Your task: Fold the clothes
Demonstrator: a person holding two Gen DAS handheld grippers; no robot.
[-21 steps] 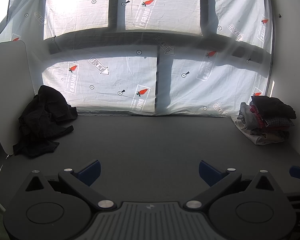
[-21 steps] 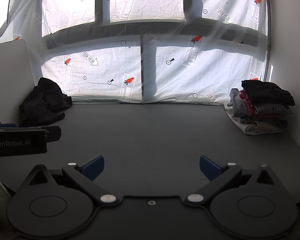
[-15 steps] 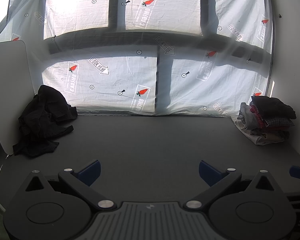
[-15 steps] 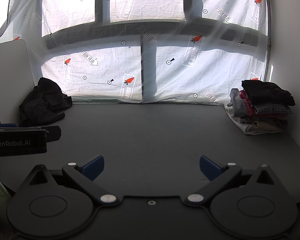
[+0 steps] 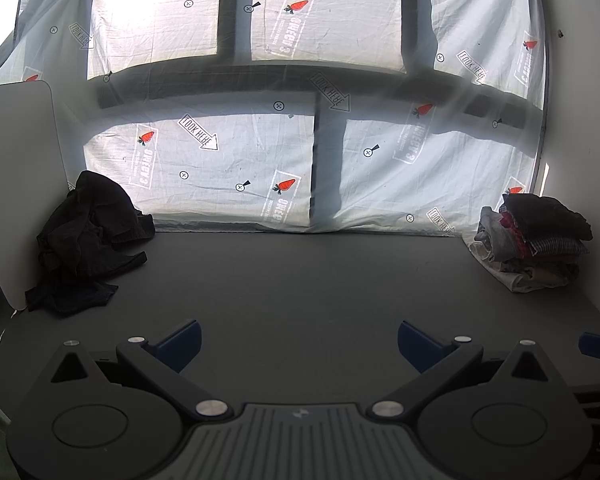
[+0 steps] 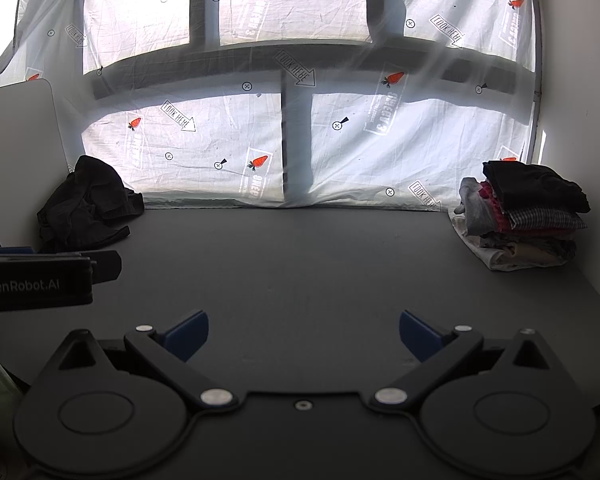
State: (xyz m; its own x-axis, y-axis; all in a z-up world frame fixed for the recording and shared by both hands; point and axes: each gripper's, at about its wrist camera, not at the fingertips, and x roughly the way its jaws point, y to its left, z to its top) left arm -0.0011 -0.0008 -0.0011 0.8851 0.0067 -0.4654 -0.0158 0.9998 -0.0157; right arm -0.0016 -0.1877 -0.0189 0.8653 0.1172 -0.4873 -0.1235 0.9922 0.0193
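Observation:
A crumpled heap of black clothes (image 5: 86,240) (image 6: 88,204) lies at the table's far left corner. At the far right sits a stack of folded clothes (image 5: 534,240) (image 6: 524,216), black on top, with red, checked and pale pieces below. My left gripper (image 5: 298,340) stands open low over the near part of the dark grey table (image 5: 300,280), nothing between its blue-tipped fingers. My right gripper (image 6: 304,332) is open too and holds nothing. The left gripper's body (image 6: 36,280) shows at the left edge of the right wrist view.
A white upright panel (image 5: 16,168) stands beside the black heap at the left. A printed white sheet (image 5: 240,168) hangs over the windows behind the table. A white wall (image 5: 580,120) closes the right side next to the folded stack.

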